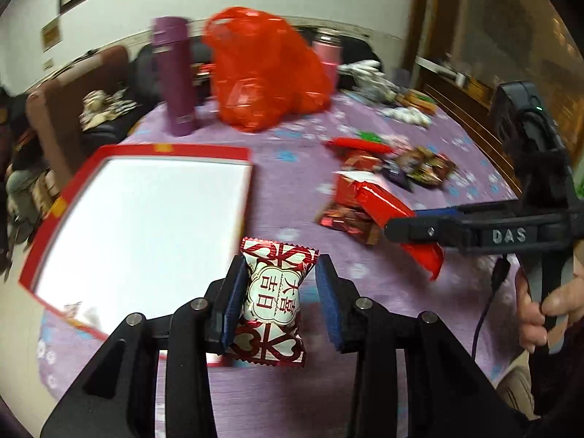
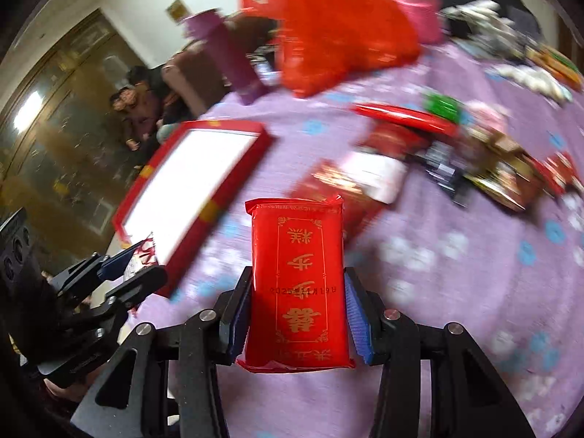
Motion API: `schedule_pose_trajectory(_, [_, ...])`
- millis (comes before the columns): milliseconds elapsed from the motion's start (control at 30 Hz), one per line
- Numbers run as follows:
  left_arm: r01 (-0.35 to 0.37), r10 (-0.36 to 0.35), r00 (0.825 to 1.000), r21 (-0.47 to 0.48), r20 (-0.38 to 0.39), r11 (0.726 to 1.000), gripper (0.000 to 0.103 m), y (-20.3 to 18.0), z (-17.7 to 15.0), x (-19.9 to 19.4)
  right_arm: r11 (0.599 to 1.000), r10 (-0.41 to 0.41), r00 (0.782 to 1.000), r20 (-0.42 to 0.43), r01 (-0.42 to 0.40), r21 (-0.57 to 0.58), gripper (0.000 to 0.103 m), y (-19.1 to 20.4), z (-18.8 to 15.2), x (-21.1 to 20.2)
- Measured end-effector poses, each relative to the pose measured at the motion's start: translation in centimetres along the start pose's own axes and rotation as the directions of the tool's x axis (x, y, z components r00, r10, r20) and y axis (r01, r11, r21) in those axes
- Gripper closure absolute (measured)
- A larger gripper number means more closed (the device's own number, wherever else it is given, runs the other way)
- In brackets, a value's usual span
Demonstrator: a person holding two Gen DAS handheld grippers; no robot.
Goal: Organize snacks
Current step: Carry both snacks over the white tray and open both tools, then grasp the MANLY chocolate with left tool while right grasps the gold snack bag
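My left gripper (image 1: 279, 299) is shut on a red-and-white candy packet (image 1: 272, 301), held above the purple tablecloth beside the near right corner of a red-rimmed white box (image 1: 142, 219). My right gripper (image 2: 297, 314) is shut on a flat red packet with gold characters (image 2: 297, 281), held above the cloth. That red packet (image 1: 398, 215) and the right gripper (image 1: 412, 233) show at the right of the left wrist view. The left gripper (image 2: 135, 266) shows at the lower left of the right wrist view, by the box (image 2: 189, 179).
A pile of loose snack packets (image 1: 387, 168) lies on the purple cloth to the right of the box. A purple flask (image 1: 175, 73), a red plastic bag (image 1: 266, 69) and a pink flask (image 1: 328, 54) stand at the far side. A sofa and people are beyond the table's left edge.
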State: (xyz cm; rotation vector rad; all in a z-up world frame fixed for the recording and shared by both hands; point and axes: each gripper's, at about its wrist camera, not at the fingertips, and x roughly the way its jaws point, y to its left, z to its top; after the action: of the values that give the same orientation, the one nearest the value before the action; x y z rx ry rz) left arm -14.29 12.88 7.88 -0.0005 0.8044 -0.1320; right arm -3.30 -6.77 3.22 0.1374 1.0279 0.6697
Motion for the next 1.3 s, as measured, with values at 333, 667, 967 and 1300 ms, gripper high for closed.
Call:
schedule_pose_trajectory(333, [-0.198,0.201,0.980,-0.122,0.009,0.972,0.066,8.8,0.6,0.7,0.989,0.109,0.994,-0.006,-0.109,-0.102,0.056,8.7,3.2,6.6])
schedule_pose_trajectory(667, [-0.306,0.300,0.952,-0.182,-0.061,0.935,0.066,12.4,-1.0,2.6,0.983,0.115,0.991,-0.066,-0.123,-0.133,0.056,12.7,4.3,12.8])
schedule_pose_trajectory(967, [-0.376,0.364,0.926,-0.200,-0.096,0.905,0.062,13.6,-1.0,2.4,0.979,0.156,0.988,0.010,-0.153,-0.132,0.047,11.0,3.8,10.3])
schedule_pose_trajectory(1300, [-0.185,0.186,0.983,-0.070,0.003,0.980,0.037,4.5,0.7,1.3,0.997,0.032,0.975,0.220,-0.016,-0.070,0.040,2.1,2.9,1.9])
